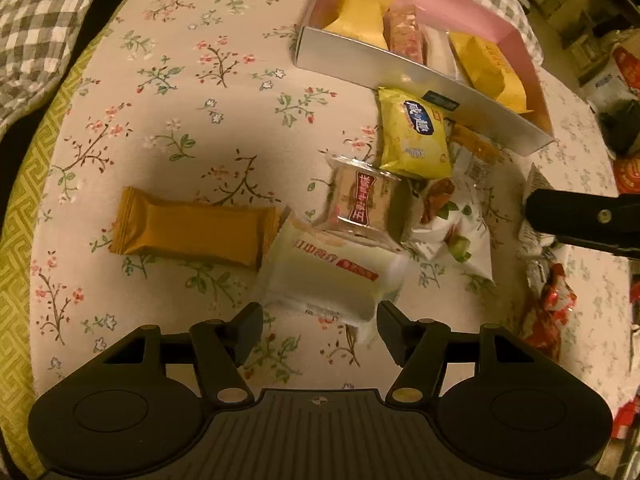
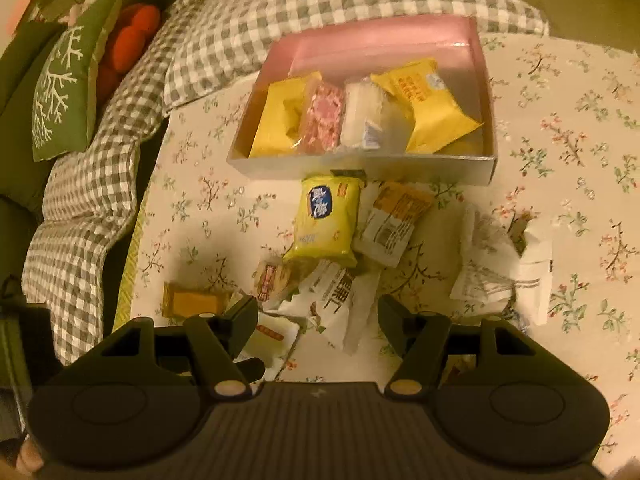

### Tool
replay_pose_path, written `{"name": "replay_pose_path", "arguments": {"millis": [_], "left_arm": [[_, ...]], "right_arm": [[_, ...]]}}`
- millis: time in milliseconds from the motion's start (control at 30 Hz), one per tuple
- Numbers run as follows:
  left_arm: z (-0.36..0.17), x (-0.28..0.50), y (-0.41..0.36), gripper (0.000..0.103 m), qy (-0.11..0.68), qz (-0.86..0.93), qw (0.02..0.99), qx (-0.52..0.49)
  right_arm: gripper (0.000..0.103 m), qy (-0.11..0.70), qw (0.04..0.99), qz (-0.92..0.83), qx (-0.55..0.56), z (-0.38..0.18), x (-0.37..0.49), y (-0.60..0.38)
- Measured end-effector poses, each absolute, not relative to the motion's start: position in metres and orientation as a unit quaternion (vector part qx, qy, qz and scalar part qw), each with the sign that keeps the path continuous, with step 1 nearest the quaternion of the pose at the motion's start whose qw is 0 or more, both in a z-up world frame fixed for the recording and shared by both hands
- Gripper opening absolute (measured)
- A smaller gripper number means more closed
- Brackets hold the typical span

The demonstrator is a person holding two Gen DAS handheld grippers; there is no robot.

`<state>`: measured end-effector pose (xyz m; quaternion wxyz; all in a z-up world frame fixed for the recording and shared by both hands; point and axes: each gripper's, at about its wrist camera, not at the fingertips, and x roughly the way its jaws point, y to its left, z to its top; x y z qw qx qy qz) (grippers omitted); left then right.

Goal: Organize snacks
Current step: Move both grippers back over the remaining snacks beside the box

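Note:
A pink-lined box (image 1: 404, 66) (image 2: 360, 164) at the back of the floral table holds several wrapped snacks. Loose snacks lie in front of it: a yellow packet (image 1: 414, 136) (image 2: 326, 218), a clear-wrapped cake (image 1: 362, 204), an orange bar (image 1: 192, 232) (image 2: 192, 300), a white packet (image 1: 324, 272) and a white nut packet (image 1: 452, 220) (image 2: 340, 300). My left gripper (image 1: 320, 328) is open, its fingers on either side of the white packet's near end. My right gripper (image 2: 318, 320) is open above the nut packet; it also shows at the right of the left wrist view (image 1: 580, 220).
Crumpled white wrappers (image 2: 500, 272) and a red wrapper (image 1: 548, 312) lie at the right of the pile. A checked blanket (image 2: 100, 200) and a green cushion (image 2: 68, 92) lie beyond the table's left edge.

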<state>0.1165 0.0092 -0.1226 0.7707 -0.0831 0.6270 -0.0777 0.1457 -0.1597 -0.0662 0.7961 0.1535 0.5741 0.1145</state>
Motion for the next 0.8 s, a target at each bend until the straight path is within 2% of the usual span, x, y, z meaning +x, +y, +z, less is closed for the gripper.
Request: {"name": "replay_pose_path", "arguments": {"millis": [133, 233, 267, 300, 333, 367, 667, 800], "left_arm": [[-0.129, 0.115, -0.004, 0.063, 0.616, -0.073, 0.783, -0.048], [-0.126, 0.114, -0.015, 0.058, 0.595, -0.091, 0.798, -0.025], [-0.126, 0.114, -0.019, 0.054, 0.59, -0.097, 0.801, -0.019], [-0.125, 0.113, -0.021, 0.043, 0.586, -0.104, 0.804, -0.013], [-0.125, 0.113, -0.022, 0.023, 0.586, -0.118, 0.801, -0.019], [-0.124, 0.113, -0.023, 0.012, 0.589, -0.127, 0.797, -0.026], [-0.109, 0.11, -0.011, 0.0, 0.567, -0.154, 0.809, -0.022], [-0.106, 0.111, 0.0, 0.0, 0.569, -0.152, 0.808, -0.022]], "right_arm": [[0.064, 0.58, 0.793, 0.105, 0.155, -0.071, 0.148, -0.164], [0.064, 0.578, 0.794, 0.107, 0.157, -0.07, 0.149, -0.165], [0.064, 0.577, 0.794, 0.109, 0.156, -0.069, 0.148, -0.165], [0.064, 0.576, 0.795, 0.111, 0.155, -0.069, 0.148, -0.164], [0.064, 0.576, 0.795, 0.113, 0.152, -0.069, 0.148, -0.163], [0.064, 0.577, 0.794, 0.115, 0.15, -0.069, 0.147, -0.162], [0.065, 0.57, 0.802, 0.124, 0.131, -0.072, 0.148, -0.161], [0.069, 0.558, 0.813, 0.146, 0.083, -0.081, 0.149, -0.151]]}}
